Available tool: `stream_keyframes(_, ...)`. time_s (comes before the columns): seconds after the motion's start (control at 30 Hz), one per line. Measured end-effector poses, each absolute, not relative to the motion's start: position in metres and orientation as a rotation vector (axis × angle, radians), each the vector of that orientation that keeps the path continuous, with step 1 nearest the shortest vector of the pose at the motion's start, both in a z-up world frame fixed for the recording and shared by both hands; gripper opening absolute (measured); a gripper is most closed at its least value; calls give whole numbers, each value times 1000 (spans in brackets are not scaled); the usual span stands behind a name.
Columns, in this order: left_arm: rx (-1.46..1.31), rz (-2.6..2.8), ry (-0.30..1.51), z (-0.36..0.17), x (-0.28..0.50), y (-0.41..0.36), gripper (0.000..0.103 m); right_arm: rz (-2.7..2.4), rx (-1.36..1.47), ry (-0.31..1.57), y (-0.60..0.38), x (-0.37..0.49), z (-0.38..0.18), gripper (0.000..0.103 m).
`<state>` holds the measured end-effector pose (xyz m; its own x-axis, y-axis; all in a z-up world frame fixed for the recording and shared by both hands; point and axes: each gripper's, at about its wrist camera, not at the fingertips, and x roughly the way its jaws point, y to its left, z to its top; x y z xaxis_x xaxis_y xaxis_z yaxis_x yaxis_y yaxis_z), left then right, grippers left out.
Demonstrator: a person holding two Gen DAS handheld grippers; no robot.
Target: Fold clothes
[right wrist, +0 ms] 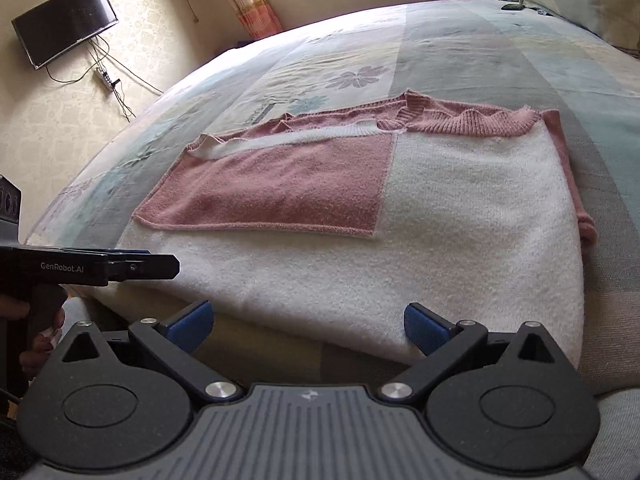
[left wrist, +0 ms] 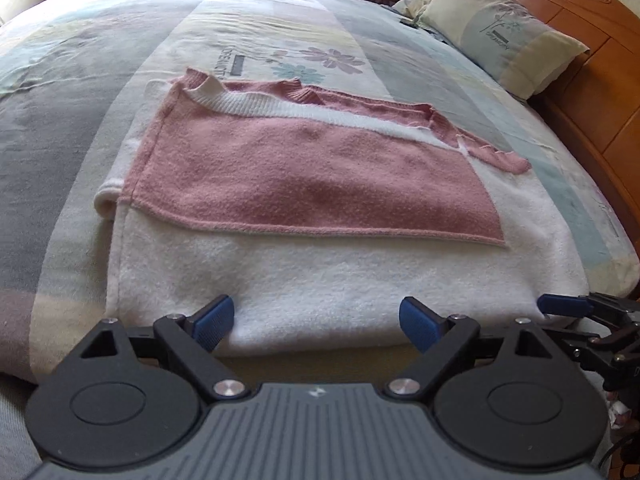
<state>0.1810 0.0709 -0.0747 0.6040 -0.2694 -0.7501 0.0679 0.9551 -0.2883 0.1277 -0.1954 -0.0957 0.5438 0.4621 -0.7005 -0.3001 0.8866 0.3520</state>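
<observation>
- Sweater (left wrist: 304, 184): a pink-and-white knit garment lying flat on the bed (left wrist: 72, 128), partly folded. 1 pink sleeve (right wrist: 272, 192) lies across the white body, its white cuff (left wrist: 256, 106) up near the neckline.
- A 2nd pink sleeve (right wrist: 572, 176) runs down the right edge of the body in the right wrist view; how far it is tucked under cannot be told.
- Long axis: the garment's wider span runs left to right across both views. The white hem edge (left wrist: 320, 328) is the nearest part; the ribbed pink collar (right wrist: 460, 120) is the farthest.
- Left claw (left wrist: 316, 316): its blue pads stand wide apart and hold nothing. It sits just at the near hem, towards the hem's left portion.
- Right claw (right wrist: 308, 322): its pads are likewise spread apart and empty. It sits at the near hem, towards the right portion.
- Governing relation: the sweater lies straight ahead of both claws. Each claw faces its own part of the same near edge, so neither is clearly the nearer.
- Judgement: this layout would suit a 2-handed lift of the hem towards the collar. It would equally suit a garment just laid down after a sleeve fold.
- Surroundings: a pillow (left wrist: 504, 28) rests at the far right by the wooden headboard (left wrist: 600, 60).
</observation>
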Motion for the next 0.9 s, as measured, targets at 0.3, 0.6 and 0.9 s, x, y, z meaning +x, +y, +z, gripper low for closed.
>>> stream_keyframes(0.3, -269, -369, 889, -73, 175, 44, 90, 455, 178, 827, -193, 124, -84, 103)
stream_keyframes(0.6, -256, -338, 885, -70, 183, 46, 90, 376, 190, 817, -204, 124, -85, 103)
stream_keyframes(0.9, -222, -272, 770, -48, 225, 45, 91, 265, 189, 692, -229, 167, -54, 103)
